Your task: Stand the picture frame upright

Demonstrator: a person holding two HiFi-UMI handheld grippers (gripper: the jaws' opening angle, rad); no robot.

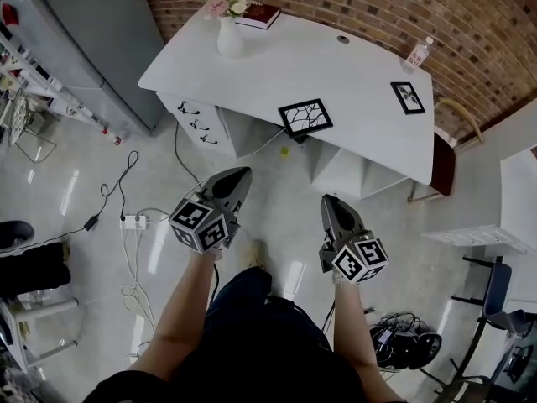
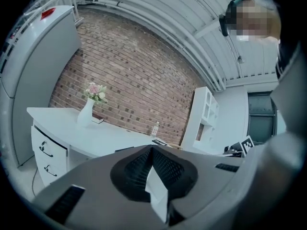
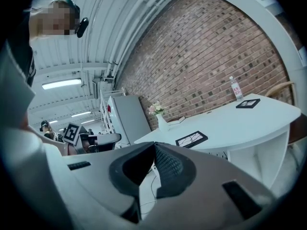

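Note:
Two black picture frames lie flat on the white desk (image 1: 352, 65). One frame (image 1: 305, 117) with a branch pattern rests near the front edge, also seen in the right gripper view (image 3: 191, 139). The smaller frame (image 1: 408, 96) lies at the right end (image 3: 248, 103). Both grippers hang over the floor in front of the desk, well short of it. My left gripper (image 1: 242, 175) is shut and holds nothing (image 2: 152, 150). My right gripper (image 1: 328, 201) is likewise shut and empty (image 3: 154, 145).
On the desk stand a white vase of flowers (image 1: 228, 25), a red book (image 1: 258, 15) and a water bottle (image 1: 418, 55). A grey cabinet (image 1: 92, 40) stands left. A power strip with cables (image 1: 132, 222) lies on the floor. A chair (image 1: 445, 162) and white shelf (image 1: 512, 200) stand right.

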